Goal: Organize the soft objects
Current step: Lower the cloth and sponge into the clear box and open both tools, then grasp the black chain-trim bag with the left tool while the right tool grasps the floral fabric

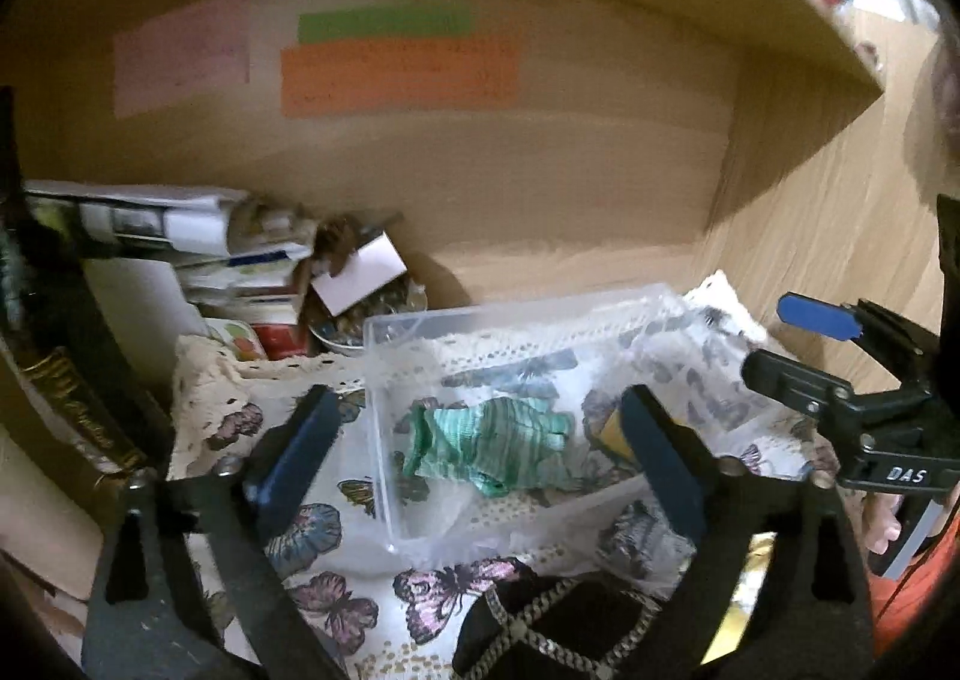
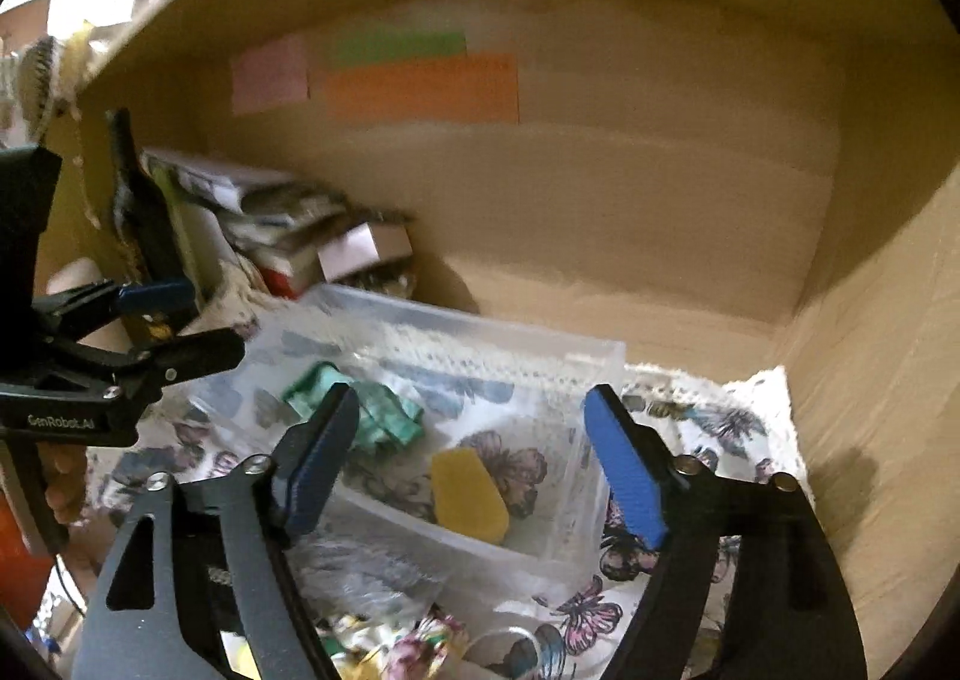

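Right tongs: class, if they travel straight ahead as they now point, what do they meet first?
Probably the yellow sponge in the clear plastic box, which lies between the open right tongs; depth is uncertain.

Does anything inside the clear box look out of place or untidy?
The green cloth lies crumpled, not folded, in the clear box, apart from the yellow sponge. Nothing looks spilled or damaged. Both hand-held grippers are open and empty.

Above the clear bin [image 2: 480,332] the shelf cavity stands open toward twelve o'clock. Stacked books and boxes [image 1: 180,260] crowd nine to ten o'clock; the wooden side wall [image 2: 870,350] closes three o'clock.
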The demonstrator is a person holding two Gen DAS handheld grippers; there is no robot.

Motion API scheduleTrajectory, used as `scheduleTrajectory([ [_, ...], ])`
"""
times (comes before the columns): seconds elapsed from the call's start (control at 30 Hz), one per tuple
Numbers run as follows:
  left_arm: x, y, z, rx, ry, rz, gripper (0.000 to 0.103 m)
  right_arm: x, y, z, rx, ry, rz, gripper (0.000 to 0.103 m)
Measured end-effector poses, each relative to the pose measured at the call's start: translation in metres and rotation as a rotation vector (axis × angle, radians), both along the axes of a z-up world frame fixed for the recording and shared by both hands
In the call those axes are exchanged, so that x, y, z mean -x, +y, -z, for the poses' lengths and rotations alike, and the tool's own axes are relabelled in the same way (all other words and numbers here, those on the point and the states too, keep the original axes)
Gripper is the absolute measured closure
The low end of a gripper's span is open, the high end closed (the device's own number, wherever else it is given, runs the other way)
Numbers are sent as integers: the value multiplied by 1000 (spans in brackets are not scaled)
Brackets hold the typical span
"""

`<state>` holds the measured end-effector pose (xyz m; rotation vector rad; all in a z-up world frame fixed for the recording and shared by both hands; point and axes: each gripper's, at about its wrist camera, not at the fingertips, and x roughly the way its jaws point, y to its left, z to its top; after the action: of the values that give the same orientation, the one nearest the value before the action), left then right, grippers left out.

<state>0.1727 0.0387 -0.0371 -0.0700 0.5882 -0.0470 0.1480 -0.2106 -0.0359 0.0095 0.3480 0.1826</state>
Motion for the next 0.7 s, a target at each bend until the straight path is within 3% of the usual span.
scheduleTrajectory([
  [0.27, 34, -1, 3, 21, -13, -5, 0, 38, 4, 8, -5, -47, -11, 20],
  [0.7, 61, -20, 58, 13, 94, 41, 0, 56, 17, 64, -45, 67, -28, 20],
])
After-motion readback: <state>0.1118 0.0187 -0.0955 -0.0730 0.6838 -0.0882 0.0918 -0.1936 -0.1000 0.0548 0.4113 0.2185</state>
